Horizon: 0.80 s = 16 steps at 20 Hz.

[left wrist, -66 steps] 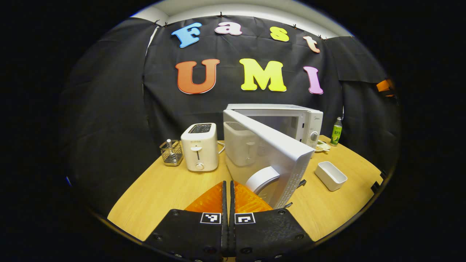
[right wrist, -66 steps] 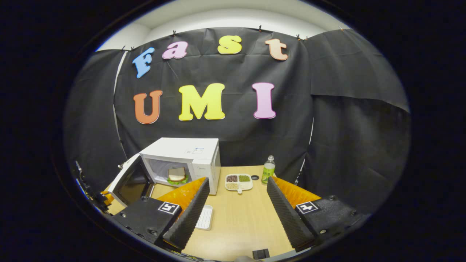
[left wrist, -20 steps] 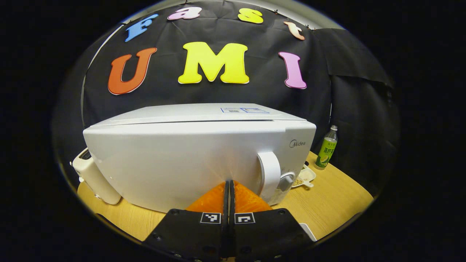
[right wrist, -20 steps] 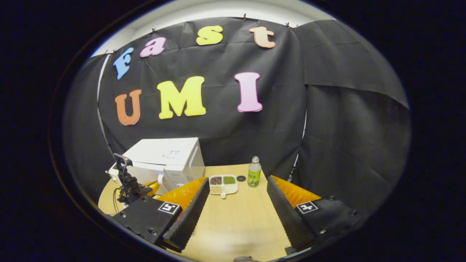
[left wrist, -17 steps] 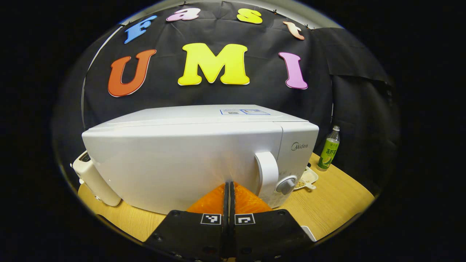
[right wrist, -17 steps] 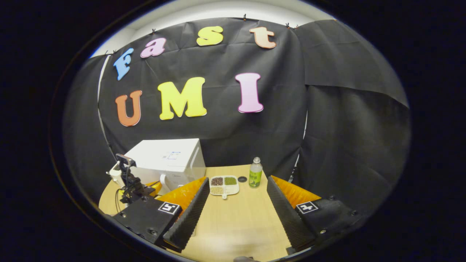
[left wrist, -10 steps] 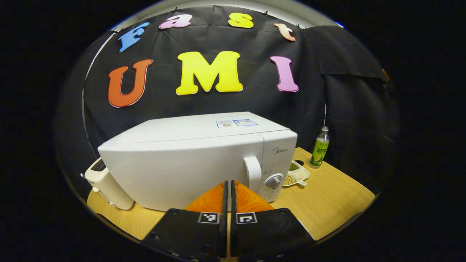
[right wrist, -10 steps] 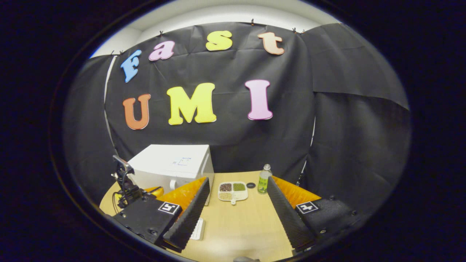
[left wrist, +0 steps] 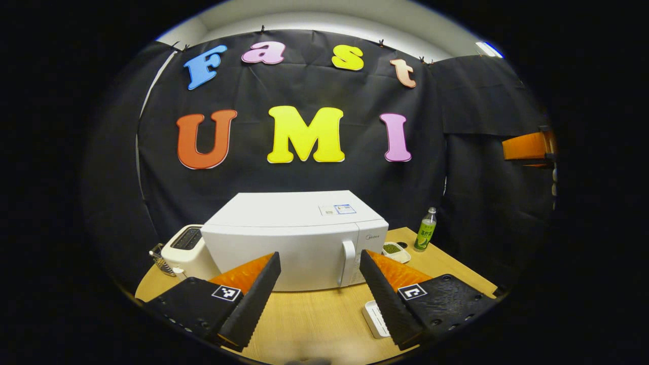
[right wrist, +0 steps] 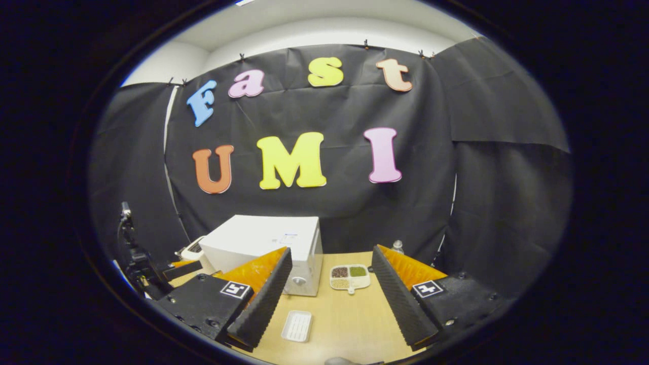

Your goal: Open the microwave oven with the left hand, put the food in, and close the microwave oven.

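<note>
Wooden table [left wrist: 314, 324], closed microwave [left wrist: 294, 243] beyond the spread-open left claw [left wrist: 319, 304]; right claw [right wrist: 327, 304] likewise wide open.

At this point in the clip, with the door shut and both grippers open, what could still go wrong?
Little, I think.
1. The small white tray lies just ahead of the left gripper; a low retreat might nudge it.
2. The door by the microwave handle looks flush, yet whether it latched can't be judged from these views.

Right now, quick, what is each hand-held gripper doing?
Left hand-held gripper: open, holding nothing, in front of the closed microwave.
Right hand-held gripper: open, holding nothing.
</note>
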Motion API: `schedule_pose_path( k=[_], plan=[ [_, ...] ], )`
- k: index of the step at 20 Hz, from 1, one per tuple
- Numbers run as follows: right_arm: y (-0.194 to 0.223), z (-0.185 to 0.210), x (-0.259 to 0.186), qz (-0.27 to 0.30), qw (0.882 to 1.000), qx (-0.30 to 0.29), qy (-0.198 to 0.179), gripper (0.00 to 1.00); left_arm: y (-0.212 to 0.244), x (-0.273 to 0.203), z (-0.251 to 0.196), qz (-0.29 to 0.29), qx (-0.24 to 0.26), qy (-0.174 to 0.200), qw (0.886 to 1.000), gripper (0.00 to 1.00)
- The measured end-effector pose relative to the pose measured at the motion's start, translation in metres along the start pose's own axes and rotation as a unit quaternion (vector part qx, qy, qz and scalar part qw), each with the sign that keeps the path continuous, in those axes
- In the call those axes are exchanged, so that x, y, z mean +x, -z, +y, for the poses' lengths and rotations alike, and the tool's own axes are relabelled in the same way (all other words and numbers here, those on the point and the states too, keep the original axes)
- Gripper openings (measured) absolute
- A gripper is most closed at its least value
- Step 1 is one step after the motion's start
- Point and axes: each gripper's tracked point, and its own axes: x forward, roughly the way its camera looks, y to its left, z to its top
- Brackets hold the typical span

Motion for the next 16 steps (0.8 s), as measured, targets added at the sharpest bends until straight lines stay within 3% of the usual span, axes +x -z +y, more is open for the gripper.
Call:
schedule_pose_path(
  k=[4, 5, 6, 7, 8, 13, 14, 15, 16],
  plan=[
    [-0.010, 0.012, -0.020, -0.026, 1.000, -0.015, 0.000, 0.92, -0.021, -0.046, 0.021, -0.012, 0.013, -0.029, 0.999, 0.96],
    [-0.012, 0.015, -0.025, -0.032, 0.999, -0.018, 0.000, 1.00, -0.023, -0.058, 0.026, -0.011, 0.013, -0.036, 0.999, 0.97],
    [-0.013, 0.018, -0.029, -0.036, 0.999, -0.019, -0.001, 0.92, -0.027, -0.070, 0.028, -0.014, 0.014, -0.042, 0.999, 0.96],
    [-0.013, 0.021, -0.033, -0.041, 0.999, -0.020, -0.001, 1.00, -0.034, -0.081, 0.031, -0.020, 0.015, -0.047, 0.999, 0.96],
    [-0.013, 0.022, -0.037, -0.045, 0.999, -0.019, -0.002, 0.92, -0.038, -0.092, 0.034, -0.022, 0.014, -0.051, 0.998, 0.96],
    [-0.007, 0.034, -0.049, -0.049, 0.999, -0.008, -0.005, 0.92, -0.072, -0.131, 0.048, -0.062, 0.015, -0.076, 0.995, 0.96],
    [-0.003, 0.037, -0.052, -0.048, 0.999, -0.007, -0.006, 1.00, -0.078, -0.136, 0.048, -0.069, 0.021, -0.079, 0.994, 0.96],
    [0.001, 0.039, -0.053, -0.046, 0.999, -0.007, -0.007, 1.00, -0.082, -0.141, 0.051, -0.073, 0.024, -0.083, 0.994, 0.96],
    [0.005, 0.041, -0.056, -0.044, 0.999, -0.008, -0.007, 0.92, -0.085, -0.144, 0.051, -0.076, 0.024, -0.081, 0.993, 0.96]
  ],
)
